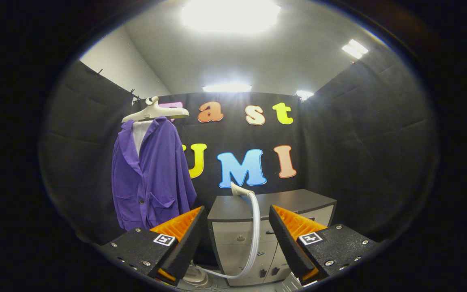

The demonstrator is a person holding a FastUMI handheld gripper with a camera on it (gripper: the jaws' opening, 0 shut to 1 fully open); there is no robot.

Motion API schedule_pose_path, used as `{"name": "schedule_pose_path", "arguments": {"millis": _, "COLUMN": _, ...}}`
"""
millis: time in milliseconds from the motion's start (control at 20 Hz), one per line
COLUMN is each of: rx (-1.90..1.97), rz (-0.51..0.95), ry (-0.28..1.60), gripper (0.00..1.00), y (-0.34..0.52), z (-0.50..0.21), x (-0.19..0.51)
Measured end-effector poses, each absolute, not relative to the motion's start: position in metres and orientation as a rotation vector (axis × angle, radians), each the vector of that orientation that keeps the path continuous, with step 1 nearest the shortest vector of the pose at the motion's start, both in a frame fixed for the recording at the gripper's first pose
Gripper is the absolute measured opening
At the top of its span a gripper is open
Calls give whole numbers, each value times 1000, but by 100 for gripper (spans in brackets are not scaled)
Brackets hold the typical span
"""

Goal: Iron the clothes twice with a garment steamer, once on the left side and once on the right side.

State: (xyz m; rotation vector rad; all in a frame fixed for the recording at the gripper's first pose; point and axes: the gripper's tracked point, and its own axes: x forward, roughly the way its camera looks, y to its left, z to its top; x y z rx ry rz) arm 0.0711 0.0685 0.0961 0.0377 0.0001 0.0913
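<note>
A purple jacket (151,172) hangs on a pale hanger (155,112) against the booth wall, up and to the left of my fingers. The steamer's white head (240,189) rests on the dark top of a grey cabinet (272,201), straight ahead beyond the fingers. Its pale hose (255,231) curves down between my fingers to the steamer base (196,277) on the floor, partly hidden behind the left finger. My gripper (237,221) is open, with nothing held between its fingers; the hose sits well beyond them.
The grey cabinet has drawers and doors (239,243) facing me. Black cloth walls close the booth on three sides. Bright ceiling lights (230,15) shine overhead.
</note>
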Motion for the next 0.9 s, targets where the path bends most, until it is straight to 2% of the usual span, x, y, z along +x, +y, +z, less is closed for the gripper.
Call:
{"name": "schedule_pose_path", "arguments": {"millis": 350, "rx": 52, "rz": 160, "ry": -3, "gripper": 94, "y": 59, "z": 117, "x": 151}}
{"name": "schedule_pose_path", "arguments": {"millis": 900, "rx": 86, "rz": 227, "ry": 93, "gripper": 94, "y": 22, "z": 120, "x": 304}}
